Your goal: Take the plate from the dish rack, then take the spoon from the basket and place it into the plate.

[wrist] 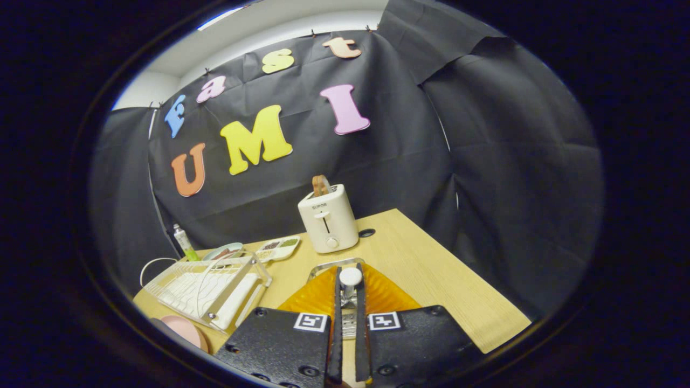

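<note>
jaws: gripper [349, 284] is narrow, with only a thin slot between the fingers. The spoon [351, 276] stands in that slot, and both fingers look pressed on its stem.
spoon: one. Its white round end sticks up at the fingertips and a metal stem runs down the gap. It's probably pinched near the end so it can lift straight out.
basket: one, orange and ribbed [388, 293], directly under and around the fingertips, with a shiny rim at the far side. The spoon looks to be over or in it; I can't tell if it has cleared the rim.
plate: one pink round thing [186, 330] on the table [431, 269], just beside the near corner of the dish rack and left of the fingers. It's partly hidden, so calling it the plate is a guess. If so, it's out of the rack and in easy reach for the drop.
dish rack: one, white wire [205, 285], left of the basket. I see no plates standing in it.
step: my read is plate done, spoon being lifted. Next is carrying it left and setting it on the plate.
clutter: one toaster [329, 221] beyond the basket with one bread slice [321, 185] up. One divided tray [277, 249], one small dish [222, 251] and one tube [183, 241] sit behind the rack. All are well off the likely path.
risk: thin stem and a narrow hold, so the spoon could swing on the way over.
</note>
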`<state>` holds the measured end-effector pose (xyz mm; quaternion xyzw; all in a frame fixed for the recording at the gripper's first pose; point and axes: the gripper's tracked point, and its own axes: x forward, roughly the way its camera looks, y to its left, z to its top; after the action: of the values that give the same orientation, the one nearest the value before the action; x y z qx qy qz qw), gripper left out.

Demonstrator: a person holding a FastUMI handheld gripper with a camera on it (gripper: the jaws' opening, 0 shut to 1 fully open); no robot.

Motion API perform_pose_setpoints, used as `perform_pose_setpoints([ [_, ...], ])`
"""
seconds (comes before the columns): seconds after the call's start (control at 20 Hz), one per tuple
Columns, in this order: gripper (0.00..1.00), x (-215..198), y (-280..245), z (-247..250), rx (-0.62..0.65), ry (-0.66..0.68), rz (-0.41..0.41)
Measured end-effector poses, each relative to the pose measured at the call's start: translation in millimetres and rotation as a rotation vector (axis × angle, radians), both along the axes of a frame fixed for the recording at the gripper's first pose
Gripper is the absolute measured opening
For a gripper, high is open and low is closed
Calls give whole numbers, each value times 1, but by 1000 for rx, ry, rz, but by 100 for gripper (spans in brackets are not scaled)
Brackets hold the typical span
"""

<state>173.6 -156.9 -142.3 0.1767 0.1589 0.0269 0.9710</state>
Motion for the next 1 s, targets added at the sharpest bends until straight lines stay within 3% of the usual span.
perform_pose_setpoints([
  [0.4, 9, -8, -9, 32, -80, -6, -15],
  [0.7, 9, -29, -19, 88, -122, -90, -56],
  [0.85, 9, -51, 0, 127, -111, -134, 3],
  [1.0, 9, -74, 47, 152, -100, -165, 129],
])
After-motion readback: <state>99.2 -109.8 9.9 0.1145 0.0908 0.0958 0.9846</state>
